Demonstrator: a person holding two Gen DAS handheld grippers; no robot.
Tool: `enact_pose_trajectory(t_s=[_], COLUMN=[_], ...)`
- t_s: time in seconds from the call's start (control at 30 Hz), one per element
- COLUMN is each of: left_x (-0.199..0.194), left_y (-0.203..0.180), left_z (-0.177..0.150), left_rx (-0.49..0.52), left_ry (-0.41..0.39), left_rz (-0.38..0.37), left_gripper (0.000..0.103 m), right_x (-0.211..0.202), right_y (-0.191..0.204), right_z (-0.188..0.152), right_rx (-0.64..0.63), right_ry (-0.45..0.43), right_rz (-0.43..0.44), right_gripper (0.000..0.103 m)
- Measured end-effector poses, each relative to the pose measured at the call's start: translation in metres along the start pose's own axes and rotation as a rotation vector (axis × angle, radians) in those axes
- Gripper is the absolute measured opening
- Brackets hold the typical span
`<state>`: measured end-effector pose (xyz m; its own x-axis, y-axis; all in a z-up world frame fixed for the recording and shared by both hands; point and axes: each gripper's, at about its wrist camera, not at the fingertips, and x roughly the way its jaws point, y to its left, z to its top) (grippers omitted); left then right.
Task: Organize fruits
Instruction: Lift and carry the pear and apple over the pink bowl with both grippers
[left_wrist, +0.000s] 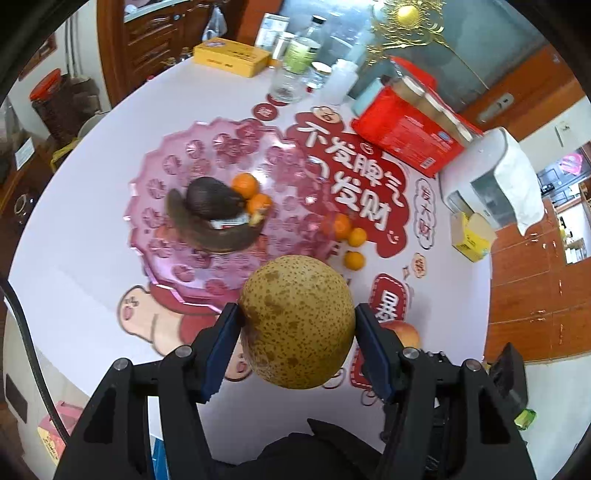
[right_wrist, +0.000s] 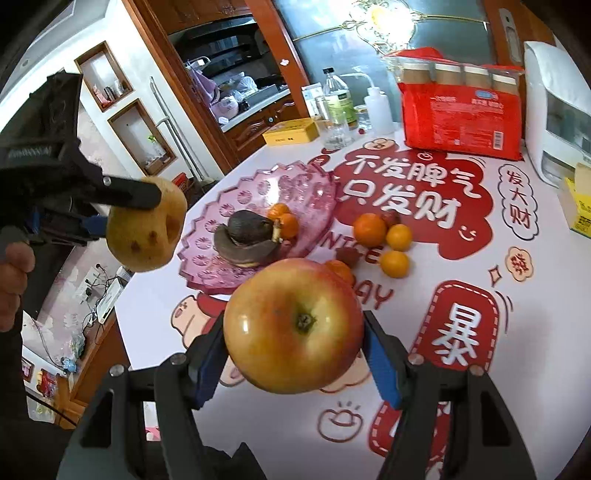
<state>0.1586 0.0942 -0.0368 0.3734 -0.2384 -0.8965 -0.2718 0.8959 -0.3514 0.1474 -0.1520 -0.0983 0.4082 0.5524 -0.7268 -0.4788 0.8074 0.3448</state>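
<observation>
My left gripper is shut on a brown speckled pear, held in the air above the near rim of the pink plate. From the right wrist view the same pear hangs at the far left in the left gripper. My right gripper is shut on a red-yellow apple, above the table near the plate. On the plate lie a dark banana, an avocado and two small oranges. Several small oranges lie on the table right of the plate.
A red package with jars, a white appliance, bottles and a yellow tin stand along the table's far side. A small yellow box sits at the right. The table edge curves round on the left.
</observation>
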Motion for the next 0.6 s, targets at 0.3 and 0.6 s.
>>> enact_pose_trajectory(t_s=[0.3, 0.6], left_x=[-0.004, 0.001], left_y=[0.045, 0.079], left_z=[0.017, 0.047], left_rx=[0.002, 0.039], left_ry=[0.016, 0.023], left_rz=[0.047, 0.089], left_gripper=[0.061, 0.061], right_x=[0.016, 0.045], right_y=[0.025, 0.044], right_z=[0.017, 0.042], right_rx=[0.023, 0.052], right_ry=[-0.027, -0.048], right_rz=[0.000, -0.030], right_gripper=[0.068, 0.068])
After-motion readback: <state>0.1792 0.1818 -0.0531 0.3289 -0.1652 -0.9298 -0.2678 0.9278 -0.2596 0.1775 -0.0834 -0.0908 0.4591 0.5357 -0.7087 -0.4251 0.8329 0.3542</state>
